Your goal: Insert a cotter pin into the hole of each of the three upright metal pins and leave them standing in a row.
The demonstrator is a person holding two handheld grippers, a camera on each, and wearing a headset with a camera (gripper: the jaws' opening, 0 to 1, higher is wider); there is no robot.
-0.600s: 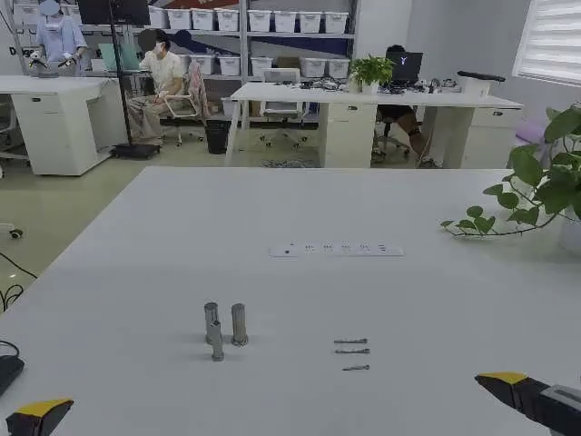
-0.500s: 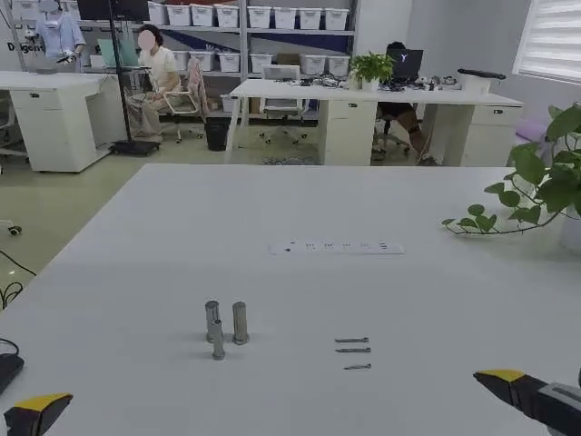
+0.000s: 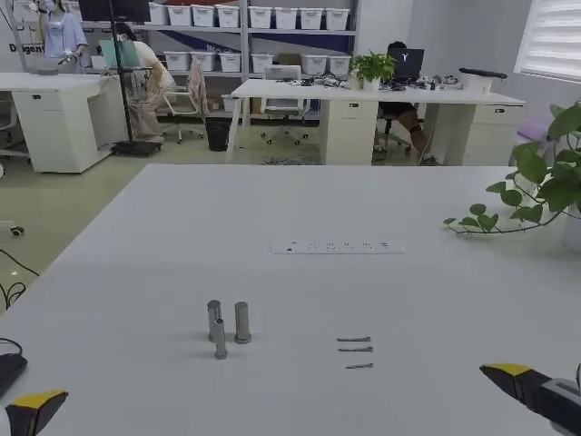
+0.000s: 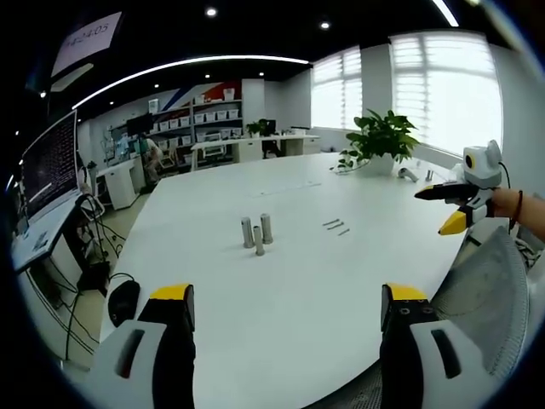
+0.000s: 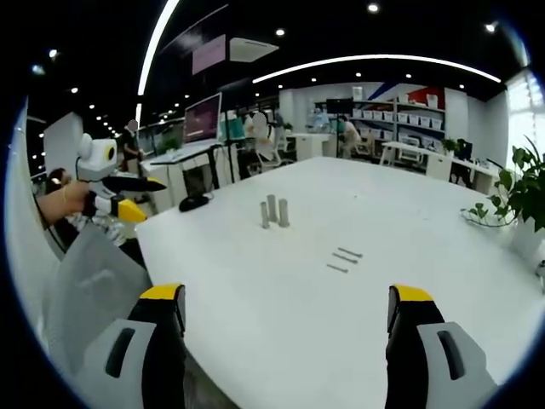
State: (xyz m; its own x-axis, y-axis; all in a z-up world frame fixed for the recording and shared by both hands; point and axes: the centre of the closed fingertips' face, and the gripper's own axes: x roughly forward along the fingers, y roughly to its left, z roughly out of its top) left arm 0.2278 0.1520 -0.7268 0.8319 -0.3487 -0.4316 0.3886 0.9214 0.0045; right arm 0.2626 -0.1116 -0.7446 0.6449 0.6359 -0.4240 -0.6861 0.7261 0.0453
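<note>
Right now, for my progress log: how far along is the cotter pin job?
Nothing looks done. The three metal pins stand upright but bunched, not in a row. The three cotter pins lie loose on the table, apart from them. Nothing is in hand: the left gripper and right gripper are both open and empty, short of the parts. All three insertions and the lining up are left.

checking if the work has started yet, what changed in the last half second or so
Nothing on the table moved. Only the seated person in the background has shifted leftward. The slight shift of the whole head view is the camera's. The three metal pins stand clustered as before, the three cotter pins lie untouched to their right, and the left gripper and right gripper stay open and empty.
</note>
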